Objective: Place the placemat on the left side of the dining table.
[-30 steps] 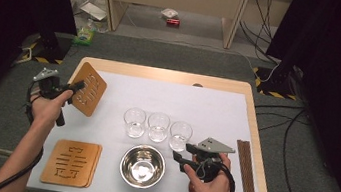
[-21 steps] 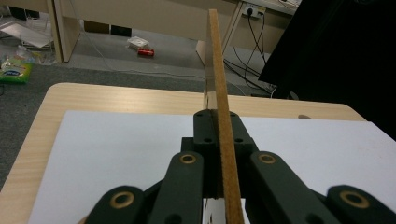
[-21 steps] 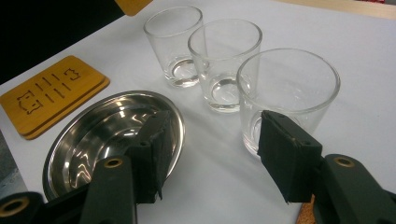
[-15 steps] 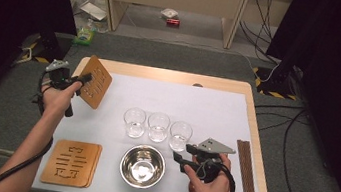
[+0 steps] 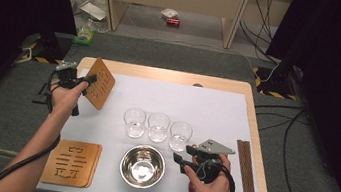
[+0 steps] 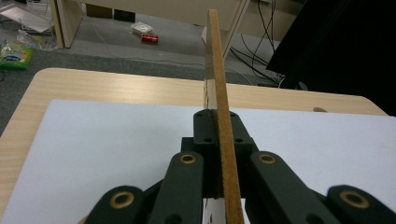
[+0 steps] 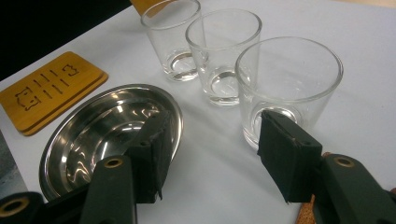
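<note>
At the left of the high view the left gripper [image 5: 91, 79] has its jaws closed tight on a wooden coaster [image 5: 99, 83], pinching its thin edge and holding it tilted up off the white mat [image 5: 217, 107], near the upper-left corner of the wooden table [image 5: 171, 75]. In the left gripper view that coaster [image 6: 219, 107] stands edge-on between the two black jaws, running up the middle of the frame.

A second wooden coaster [image 5: 71, 162] lies flat at the lower left of the high view. Its cut-out pattern looks like a stylised character, which I cannot read as writing.

At the lower right of the high view the right gripper [image 5: 181, 159] rests low over the mat with its jaws spread wide and nothing between them. In the right gripper view its open jaws frame the steel bowl [image 7: 107, 135] at the left and the nearest of three glasses [image 7: 287, 88] at the right, touching neither.

The three glasses [image 5: 157, 126] stand in a row at the centre of the high view, the bowl [image 5: 142, 166] just below them. Dark chopsticks [image 5: 246, 175] lie along the mat's right edge. No brand or label can be read on any item.
</note>
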A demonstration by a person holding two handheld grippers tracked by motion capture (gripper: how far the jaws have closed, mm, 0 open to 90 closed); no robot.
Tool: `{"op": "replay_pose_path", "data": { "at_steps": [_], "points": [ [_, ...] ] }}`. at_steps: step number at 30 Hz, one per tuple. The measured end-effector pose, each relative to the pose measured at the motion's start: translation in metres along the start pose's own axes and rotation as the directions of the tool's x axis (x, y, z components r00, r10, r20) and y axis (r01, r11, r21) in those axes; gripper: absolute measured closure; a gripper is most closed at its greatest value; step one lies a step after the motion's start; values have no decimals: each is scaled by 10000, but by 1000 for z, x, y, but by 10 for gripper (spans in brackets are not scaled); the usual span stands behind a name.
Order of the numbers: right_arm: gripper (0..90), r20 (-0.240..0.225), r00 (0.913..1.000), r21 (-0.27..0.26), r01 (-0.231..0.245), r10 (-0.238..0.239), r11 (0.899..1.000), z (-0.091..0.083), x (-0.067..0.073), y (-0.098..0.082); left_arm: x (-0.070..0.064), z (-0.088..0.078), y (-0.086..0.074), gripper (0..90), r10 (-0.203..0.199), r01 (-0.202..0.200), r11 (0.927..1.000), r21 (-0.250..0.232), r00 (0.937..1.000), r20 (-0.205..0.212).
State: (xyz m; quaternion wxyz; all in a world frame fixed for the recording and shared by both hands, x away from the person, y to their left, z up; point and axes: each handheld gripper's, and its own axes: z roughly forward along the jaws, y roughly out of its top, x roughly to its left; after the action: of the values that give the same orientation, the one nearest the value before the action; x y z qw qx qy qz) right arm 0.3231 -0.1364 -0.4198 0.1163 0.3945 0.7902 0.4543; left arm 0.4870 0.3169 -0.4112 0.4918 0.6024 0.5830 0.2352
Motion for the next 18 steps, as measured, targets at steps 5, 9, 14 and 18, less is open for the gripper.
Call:
{"op": "replay_pose_path", "data": {
  "at_steps": [5,9,14,18],
  "points": [
    [448,-7,10000,37,10,-10,10000,1,0,-1,1,8,-4,860,-81,82,9999,105,9999,-107],
    [448,-19,10000,76,8,-8,10000,2,1,-2,0,13,-8,859,-165,168,9997,158,9997,-178],
    [448,-18,10000,72,6,-5,10000,3,0,-2,2,17,-12,859,-333,338,9991,263,9992,-198],
    [448,-18,10000,93,4,-3,10000,3,0,-2,3,18,-12,859,-450,456,9987,244,9987,-248]
  ]
}}
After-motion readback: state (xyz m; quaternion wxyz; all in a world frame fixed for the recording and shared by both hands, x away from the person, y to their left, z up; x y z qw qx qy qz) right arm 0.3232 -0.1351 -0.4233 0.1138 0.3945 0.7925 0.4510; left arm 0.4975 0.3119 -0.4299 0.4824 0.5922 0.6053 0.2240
